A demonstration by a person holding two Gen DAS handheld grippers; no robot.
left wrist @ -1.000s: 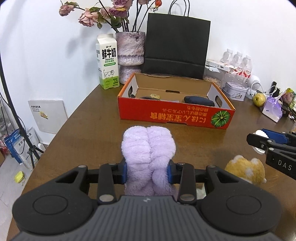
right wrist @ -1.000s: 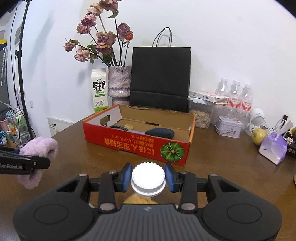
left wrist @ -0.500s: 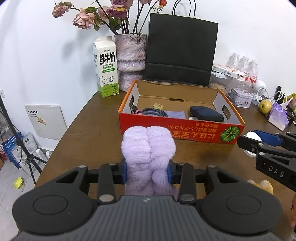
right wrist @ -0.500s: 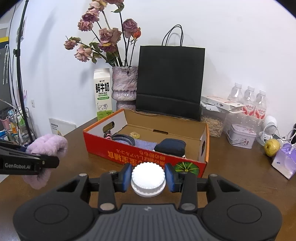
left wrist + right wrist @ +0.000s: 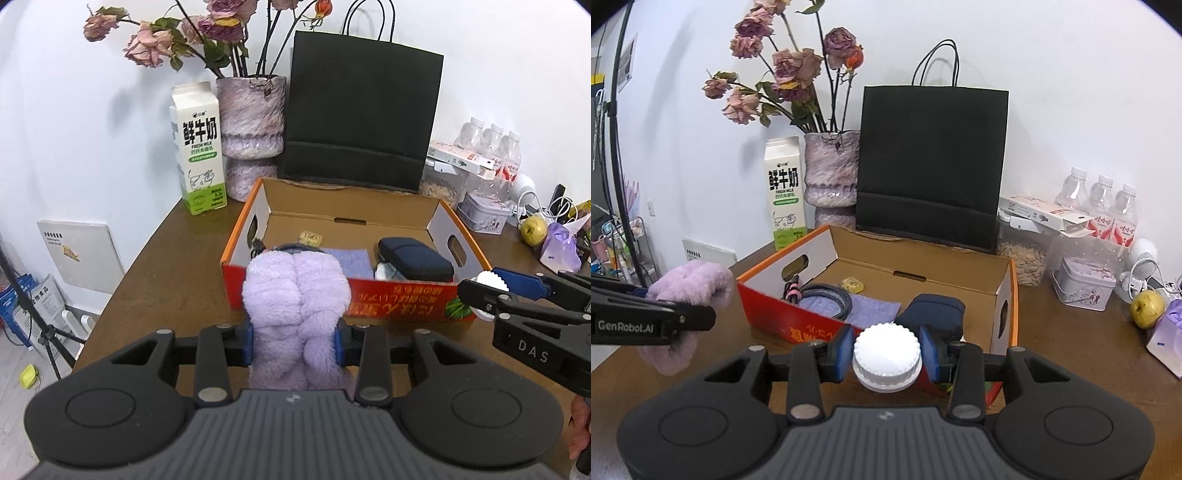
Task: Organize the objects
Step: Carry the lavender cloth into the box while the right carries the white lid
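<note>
My left gripper [image 5: 294, 345] has its fingers [image 5: 246, 345] closed on a fluffy lilac plush headband [image 5: 295, 295]; the blue pads press into its pile on both sides and the soft band bulges up and forward between them. It hangs clear of the brown wooden bench [image 5: 173, 273], just near of the red front wall of the open red-and-orange cardboard box [image 5: 399, 297], towards that wall's left end.

My right gripper [image 5: 886, 352] grips a white ribbed plastic screw cap [image 5: 886, 356], one blue pad on each side of its ridged rim, the cap sitting squarely between the fingers [image 5: 929, 352]. The cap is held over the near wall of the box, right of the box's middle. From the left wrist view, that same cap [image 5: 489, 278] shows at the tip of the right gripper, just right of the box's near right corner.

Inside the box I see a coiled dark cable [image 5: 827, 295] on a lilac cloth [image 5: 875, 308] at the left, a small yellow block [image 5: 852, 284] farther back, and a dark navy pouch [image 5: 932, 312] at the right.

Behind the box stand a white-and-green milk carton [image 5: 197, 147], a mottled purple vase of dried roses [image 5: 253, 122] and a black paper bag [image 5: 364, 110]. Far right, a yellow-green apple [image 5: 1148, 308] lies on the bench.
</note>
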